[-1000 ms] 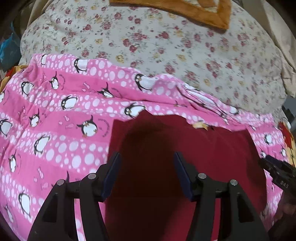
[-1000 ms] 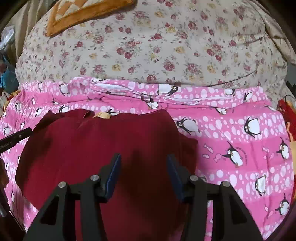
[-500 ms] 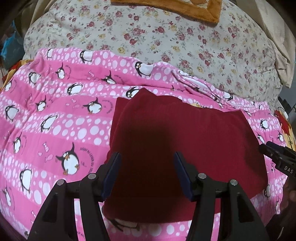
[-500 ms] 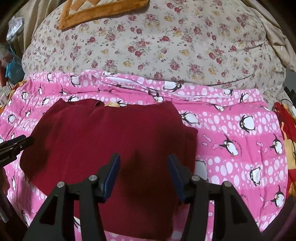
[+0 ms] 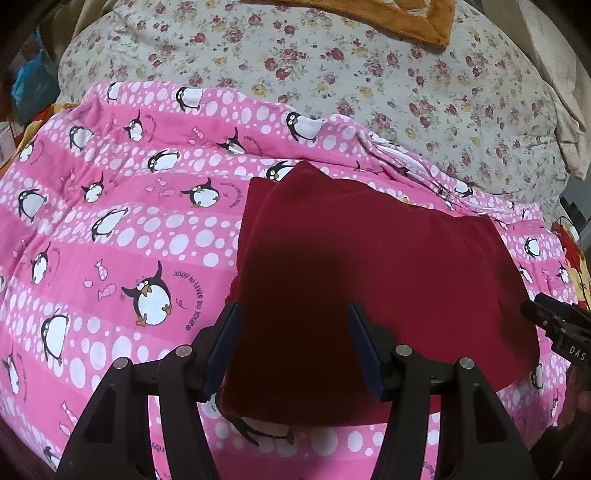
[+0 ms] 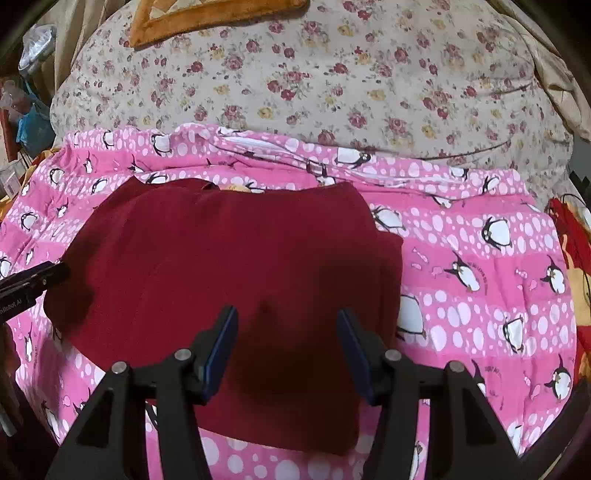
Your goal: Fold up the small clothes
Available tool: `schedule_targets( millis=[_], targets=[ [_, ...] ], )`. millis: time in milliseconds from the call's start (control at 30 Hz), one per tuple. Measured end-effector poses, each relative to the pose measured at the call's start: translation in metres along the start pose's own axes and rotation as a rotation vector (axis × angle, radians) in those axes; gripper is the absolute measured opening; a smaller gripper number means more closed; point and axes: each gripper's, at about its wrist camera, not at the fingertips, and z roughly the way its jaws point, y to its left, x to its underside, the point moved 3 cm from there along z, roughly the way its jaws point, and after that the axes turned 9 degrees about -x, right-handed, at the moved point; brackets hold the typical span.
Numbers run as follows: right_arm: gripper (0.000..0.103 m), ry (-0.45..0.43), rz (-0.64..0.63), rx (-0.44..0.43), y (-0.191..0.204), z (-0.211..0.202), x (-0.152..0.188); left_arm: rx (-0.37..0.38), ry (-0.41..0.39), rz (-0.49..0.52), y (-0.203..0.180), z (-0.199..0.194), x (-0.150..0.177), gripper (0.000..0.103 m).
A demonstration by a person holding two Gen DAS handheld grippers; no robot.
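Note:
A dark red garment (image 5: 376, 280) lies folded flat on a pink penguin-print blanket (image 5: 122, 229). It also shows in the right wrist view (image 6: 229, 266), on the same blanket (image 6: 480, 280). My left gripper (image 5: 293, 325) is open and empty, held above the garment's left part. My right gripper (image 6: 286, 325) is open and empty, above the garment's right part. Each gripper's tip shows at the edge of the other's view: the right one (image 5: 554, 321) and the left one (image 6: 33, 280).
A floral quilt (image 5: 332, 74) rises behind the blanket, with an orange-edged cushion (image 5: 406, 18) on top. A red and yellow printed cloth (image 6: 576, 251) lies at the right. Blue bags and clutter (image 6: 33, 122) sit at the far left.
Both grippers have drawn back and up from the garment, staying open. More of the blanket and the garment's near edge now shows.

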Motion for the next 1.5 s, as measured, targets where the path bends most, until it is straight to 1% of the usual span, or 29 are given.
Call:
schedule_targets(
  millis=[500, 700, 767, 833, 900, 967, 1033, 1133, 1233, 1333, 1433, 1500],
  targets=[
    [0.059, 0.039, 0.013, -0.004, -0.007, 0.009, 0.006, -0.018, 0.012, 0.004, -0.001, 0.008, 0.002, 0.038],
    [0.059, 0.043, 0.04, -0.01, -0.022, 0.003, 0.022, -0.025, 0.034, -0.015, 0.009, 0.019, 0.005, 0.038],
    [0.059, 0.049, 0.048, 0.008, -0.03, 0.004, 0.028, -0.023, 0.046, -0.021, 0.011, 0.025, 0.007, 0.038],
    [0.059, 0.074, 0.057, 0.023, -0.037, 0.01, 0.035, -0.02, 0.056, -0.027, 0.011, 0.03, 0.008, 0.038],
    [0.061, 0.105, 0.083, 0.007, -0.047, 0.021, 0.044, -0.019, 0.059, -0.03, 0.011, 0.033, 0.009, 0.039],
    [0.065, 0.085, 0.117, -0.024, -0.054, 0.021, 0.048, -0.019, 0.058, -0.032, 0.011, 0.034, 0.009, 0.039],
    [0.065, 0.092, 0.125, -0.03, -0.056, 0.018, 0.049, -0.018, 0.059, -0.027, 0.011, 0.035, 0.009, 0.04],
    [0.065, 0.095, 0.13, -0.013, -0.055, 0.011, 0.046, -0.015, 0.062, -0.028, 0.012, 0.034, 0.009, 0.04],
    [0.065, 0.064, 0.119, -0.014, -0.049, 0.0, 0.042, -0.016, 0.059, -0.027, 0.011, 0.034, 0.009, 0.04],
    [0.065, 0.017, 0.096, -0.035, -0.036, -0.014, 0.034, -0.016, 0.059, -0.028, 0.011, 0.034, 0.009, 0.04],
    [0.065, 0.004, 0.071, -0.063, -0.025, -0.015, 0.028, -0.02, 0.057, -0.027, 0.012, 0.033, 0.009, 0.04],
    [0.065, 0.014, 0.064, -0.069, -0.017, -0.008, 0.027, -0.029, 0.05, -0.023, 0.011, 0.032, 0.01, 0.04]
  ],
)
